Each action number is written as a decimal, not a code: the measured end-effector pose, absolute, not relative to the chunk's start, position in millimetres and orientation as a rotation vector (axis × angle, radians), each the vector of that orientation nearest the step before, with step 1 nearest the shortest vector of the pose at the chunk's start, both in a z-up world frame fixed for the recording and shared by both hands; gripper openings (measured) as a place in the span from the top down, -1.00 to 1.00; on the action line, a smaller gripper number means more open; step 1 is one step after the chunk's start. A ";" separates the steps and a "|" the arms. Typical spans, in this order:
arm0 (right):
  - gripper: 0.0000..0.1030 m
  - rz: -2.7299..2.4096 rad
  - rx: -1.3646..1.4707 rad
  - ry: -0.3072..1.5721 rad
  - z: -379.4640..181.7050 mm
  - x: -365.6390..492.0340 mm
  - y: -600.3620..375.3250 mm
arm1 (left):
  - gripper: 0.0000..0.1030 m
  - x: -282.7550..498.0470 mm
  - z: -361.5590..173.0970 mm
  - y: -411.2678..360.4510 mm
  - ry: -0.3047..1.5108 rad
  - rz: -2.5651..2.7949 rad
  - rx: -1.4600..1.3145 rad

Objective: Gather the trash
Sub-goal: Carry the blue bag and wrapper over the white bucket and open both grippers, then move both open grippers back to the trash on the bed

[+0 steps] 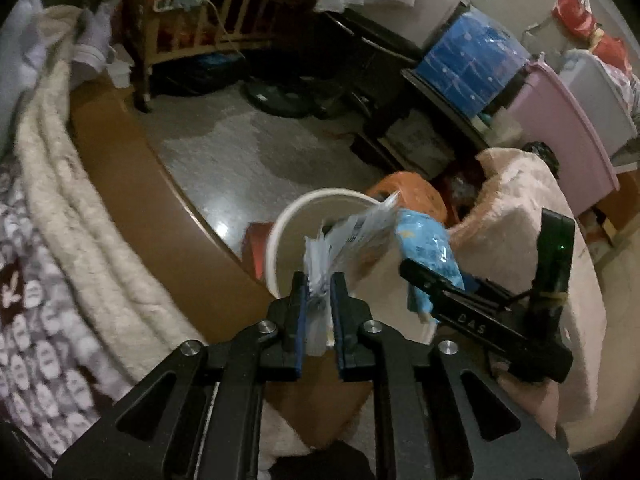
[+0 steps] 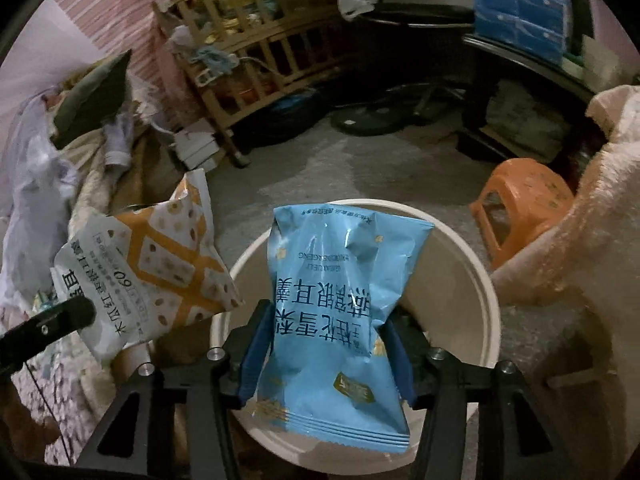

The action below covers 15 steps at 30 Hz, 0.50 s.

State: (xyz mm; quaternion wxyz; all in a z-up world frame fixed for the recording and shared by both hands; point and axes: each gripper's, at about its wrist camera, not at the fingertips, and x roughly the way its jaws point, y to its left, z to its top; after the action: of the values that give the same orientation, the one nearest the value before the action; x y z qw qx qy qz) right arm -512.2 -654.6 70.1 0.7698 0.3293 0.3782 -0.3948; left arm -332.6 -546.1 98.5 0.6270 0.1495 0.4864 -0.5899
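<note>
My left gripper [image 1: 319,284] is shut on a white and orange snack packet [image 1: 356,240], held edge-on above the rim of a white round bin [image 1: 280,236]. The same packet shows in the right wrist view [image 2: 160,264], left of the bin [image 2: 472,304]. My right gripper [image 2: 326,316] is shut on a light blue snack packet [image 2: 336,304] and holds it over the bin's opening. The blue packet [image 1: 428,248] and the right gripper [image 1: 416,276] also show in the left wrist view, just right of my left gripper.
An orange plastic stool [image 2: 524,204] stands right of the bin beside a fluffy pink blanket [image 2: 580,272]. A bed with a cream blanket [image 1: 76,216] and brown frame lies at left. A wooden crib [image 2: 256,60], fan base and stacked boxes stand at the back.
</note>
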 end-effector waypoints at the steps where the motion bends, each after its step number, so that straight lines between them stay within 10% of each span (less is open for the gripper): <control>1: -0.24 -0.857 0.721 0.817 69.6 -513.7 -655.1 | 0.25 -333.7 97.5 -547.6 1.119 -1.356 0.344; 15: -0.24 -0.799 0.721 0.830 71.2 -493.0 -633.8 | 0.04 -307.5 107.7 -503.7 1.029 -1.225 0.323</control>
State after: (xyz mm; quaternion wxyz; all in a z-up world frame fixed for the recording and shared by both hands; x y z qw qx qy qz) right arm -493.0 -633.8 71.2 0.7778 0.3335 0.3837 -0.3695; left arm -307.6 -503.7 107.7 0.6851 0.1441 0.4593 -0.5467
